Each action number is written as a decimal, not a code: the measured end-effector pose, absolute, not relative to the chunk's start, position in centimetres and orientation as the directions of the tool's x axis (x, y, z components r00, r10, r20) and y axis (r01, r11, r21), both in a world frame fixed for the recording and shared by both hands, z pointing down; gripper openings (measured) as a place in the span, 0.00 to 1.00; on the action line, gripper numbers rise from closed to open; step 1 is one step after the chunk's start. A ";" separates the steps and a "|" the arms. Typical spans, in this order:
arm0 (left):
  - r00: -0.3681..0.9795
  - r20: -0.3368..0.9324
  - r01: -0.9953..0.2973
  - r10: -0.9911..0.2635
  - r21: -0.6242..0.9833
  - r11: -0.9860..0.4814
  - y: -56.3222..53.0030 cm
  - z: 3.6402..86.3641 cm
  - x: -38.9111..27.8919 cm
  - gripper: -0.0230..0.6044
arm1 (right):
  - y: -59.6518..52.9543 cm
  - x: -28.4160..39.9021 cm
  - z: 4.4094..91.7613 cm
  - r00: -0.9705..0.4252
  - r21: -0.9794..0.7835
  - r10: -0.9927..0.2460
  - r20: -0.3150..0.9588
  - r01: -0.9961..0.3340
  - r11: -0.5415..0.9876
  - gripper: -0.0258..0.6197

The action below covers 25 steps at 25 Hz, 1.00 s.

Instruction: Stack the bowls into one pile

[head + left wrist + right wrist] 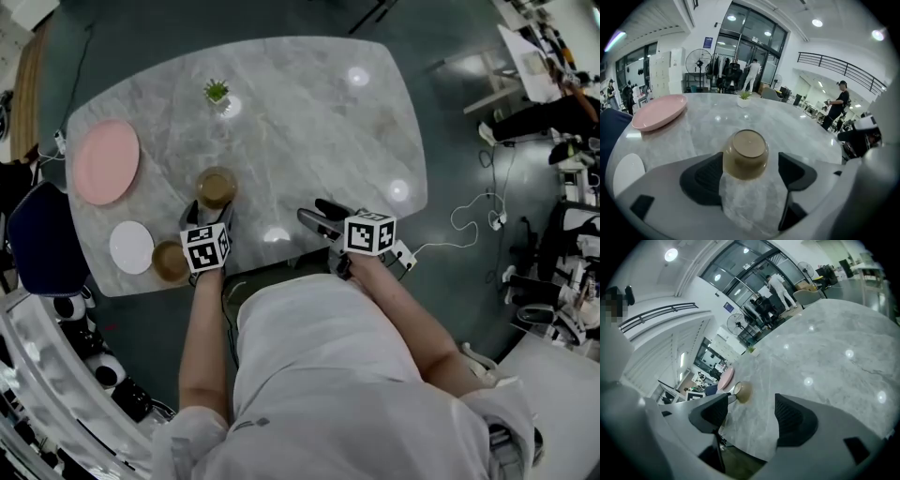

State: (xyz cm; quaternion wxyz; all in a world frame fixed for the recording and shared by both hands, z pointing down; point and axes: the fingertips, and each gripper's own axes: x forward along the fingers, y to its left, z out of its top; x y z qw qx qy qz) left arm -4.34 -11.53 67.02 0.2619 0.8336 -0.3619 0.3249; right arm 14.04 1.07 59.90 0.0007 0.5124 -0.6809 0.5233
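A brown translucent bowl (217, 187) (745, 154) stands on the marble table (309, 122) near its front left. My left gripper (210, 212) (751, 165) reaches around it from the front. The jaws are open: the left pad sits close beside the bowl, the right pad well apart from it. A second brown bowl (169, 262) rests near the front edge, left of the left gripper's marker cube and partly hidden by it. My right gripper (321, 214) (750, 408) hangs open over the front edge with nothing between its fingers. The first bowl (743, 391) shows far off in the right gripper view.
A big pink plate (106, 161) (660, 111) lies at the far left and a small white plate (131, 247) (628, 169) next to the second bowl. A small potted plant (217, 92) (744, 98) stands at the back. A dark chair (42, 239) is left of the table.
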 end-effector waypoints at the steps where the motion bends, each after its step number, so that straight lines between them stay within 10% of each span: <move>1: 0.518 0.740 -0.774 -0.430 0.191 -0.603 -11.8 67.4 -4.2 0.61 | 1.4 14.5 60.0 -0.466 -0.711 -0.700 0.542 -0.698 -0.086 0.53; 25: 0.479 0.741 -0.788 -0.470 0.127 -0.602 -14.9 69.8 -1.7 0.68 | 5.1 20.0 60.8 -0.356 -0.685 -0.723 0.591 -0.695 -0.219 0.51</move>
